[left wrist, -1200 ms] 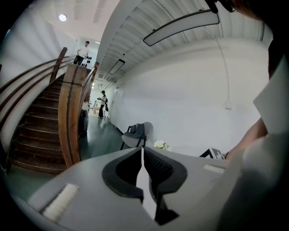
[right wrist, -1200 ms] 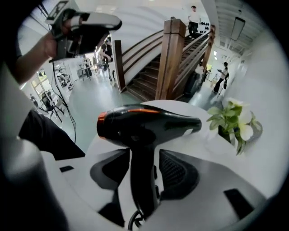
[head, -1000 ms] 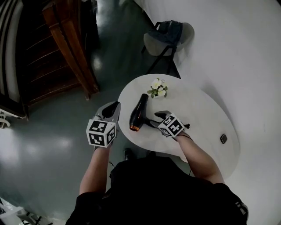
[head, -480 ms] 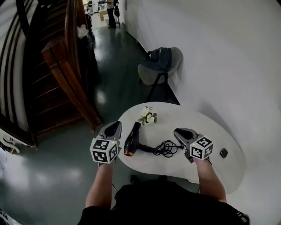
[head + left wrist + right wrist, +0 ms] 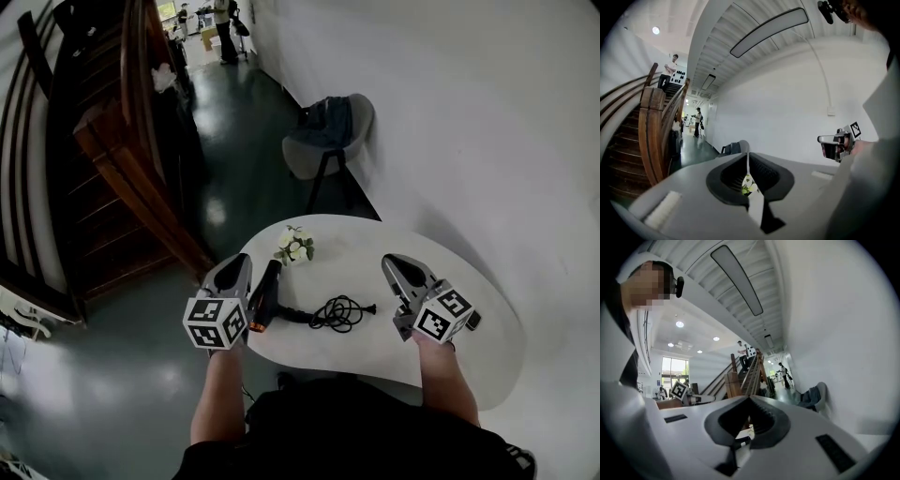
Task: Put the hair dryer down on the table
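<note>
The black hair dryer (image 5: 265, 298) lies on its side at the left end of the white oval table (image 5: 375, 352), orange-ringed nozzle toward me. Its black cord (image 5: 339, 312) is coiled beside it. My left gripper (image 5: 234, 272) hovers just left of the dryer, jaws pressed together and empty (image 5: 747, 159). My right gripper (image 5: 405, 269) is well right of the cord, above the table. Its jaws are closing to a thin seam with nothing between them (image 5: 750, 401).
A small bunch of white flowers (image 5: 294, 247) stands on the table's far side. A small dark object (image 5: 474, 321) lies near the right gripper's cube. Beyond the table are a grey chair (image 5: 328, 131) with a blue garment and a wooden staircase (image 5: 131, 178). People stand far off.
The right gripper has drawn away from the hair dryer to the right and its jaws have closed. The dryer and cord stay on the table. The head view has tilted up.
</note>
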